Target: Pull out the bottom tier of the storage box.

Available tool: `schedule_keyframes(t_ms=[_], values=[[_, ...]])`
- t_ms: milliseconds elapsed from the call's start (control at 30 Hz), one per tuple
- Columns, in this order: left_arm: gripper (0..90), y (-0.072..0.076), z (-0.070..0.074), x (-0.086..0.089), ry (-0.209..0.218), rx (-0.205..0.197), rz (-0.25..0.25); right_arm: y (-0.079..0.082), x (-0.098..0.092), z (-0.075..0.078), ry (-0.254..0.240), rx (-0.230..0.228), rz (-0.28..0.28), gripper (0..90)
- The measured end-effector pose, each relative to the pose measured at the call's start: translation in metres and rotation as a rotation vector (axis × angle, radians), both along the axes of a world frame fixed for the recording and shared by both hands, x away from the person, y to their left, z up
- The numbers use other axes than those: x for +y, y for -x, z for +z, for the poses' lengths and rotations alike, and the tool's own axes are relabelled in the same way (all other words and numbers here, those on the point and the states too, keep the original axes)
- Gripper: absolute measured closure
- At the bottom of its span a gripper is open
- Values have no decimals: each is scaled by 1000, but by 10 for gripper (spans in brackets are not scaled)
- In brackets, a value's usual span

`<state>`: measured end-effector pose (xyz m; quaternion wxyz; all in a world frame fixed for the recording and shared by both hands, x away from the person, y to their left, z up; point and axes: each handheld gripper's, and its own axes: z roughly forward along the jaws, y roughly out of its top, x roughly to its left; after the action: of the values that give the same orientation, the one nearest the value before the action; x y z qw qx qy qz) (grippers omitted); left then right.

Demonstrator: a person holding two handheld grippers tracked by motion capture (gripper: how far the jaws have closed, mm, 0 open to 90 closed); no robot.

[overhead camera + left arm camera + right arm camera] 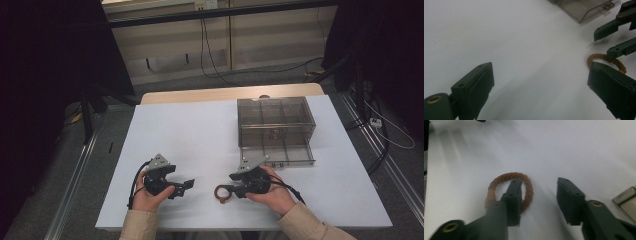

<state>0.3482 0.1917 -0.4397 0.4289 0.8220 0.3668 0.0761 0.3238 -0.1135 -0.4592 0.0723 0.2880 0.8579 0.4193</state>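
In the high view, a brown braided ring (223,194) is seen low centre on the white table (200,130), at the tip of the right gripper (234,190); the left gripper (187,186) is held apart at lower left. A clear compartment box (276,131) is placed upper right.

In the left gripper view, the jaws are spread wide on nothing.

In the right gripper view, the jaws are parted, one over the ring, nothing clamped.

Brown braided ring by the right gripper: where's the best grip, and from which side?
Probably the braided band of the ring, across the cord itself. The ring lies flat on the white table, so come from above with one jaw inside the loop and one outside. The right gripper already stands that way: one jaw tip in the loop, the other outside, not yet pinching. Avoid the smoother joint.
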Motion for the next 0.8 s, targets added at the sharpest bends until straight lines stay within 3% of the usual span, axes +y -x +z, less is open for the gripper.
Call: schedule_keyframes(t_ms=[433,700,800], values=[[72,-1,-1,0,-7,8,2,0,5,-2,44,39,60,834],[72,-2,-1,-1,-8,6,3,-2,4,0,55,64,56,859],[72,-2,-1,0,-8,3,4,-4,-2,4,27,83,30,859]])
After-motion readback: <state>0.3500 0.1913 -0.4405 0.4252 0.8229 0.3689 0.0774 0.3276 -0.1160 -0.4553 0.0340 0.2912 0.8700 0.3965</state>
